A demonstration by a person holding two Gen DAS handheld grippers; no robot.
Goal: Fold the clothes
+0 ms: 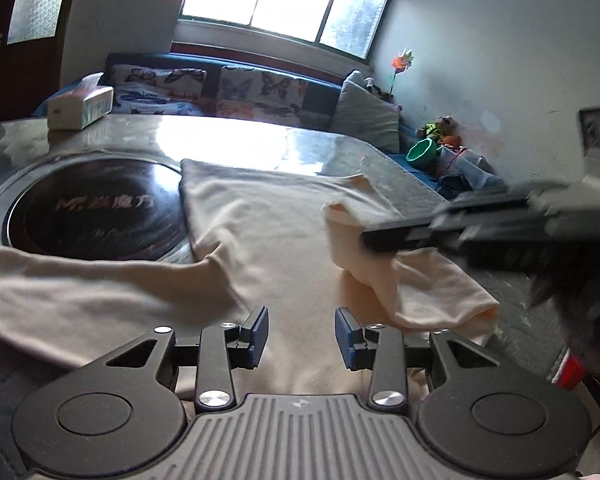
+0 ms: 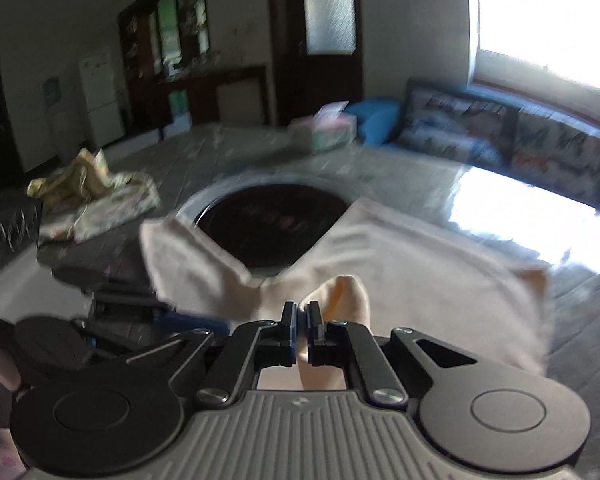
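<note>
A cream T-shirt (image 1: 268, 232) lies spread on the grey table, one sleeve reaching left over the black round hob. My left gripper (image 1: 302, 336) is open and empty, low over the shirt's near part. My right gripper (image 2: 302, 320) is shut on a fold of the cream T-shirt (image 2: 400, 272), the cloth pinched between its pads and lifted. In the left wrist view the right gripper (image 1: 370, 236) comes in from the right, holding up the shirt's right sleeve. The left gripper (image 2: 140, 312) shows blurred at the left of the right wrist view.
A black round hob (image 1: 96, 208) is set into the table (image 1: 380, 160). A tissue box (image 1: 80, 106) stands at the far left corner. A crumpled yellowish cloth (image 2: 92, 196) lies on the table's far side. A sofa with cushions (image 1: 228, 88) runs behind the table.
</note>
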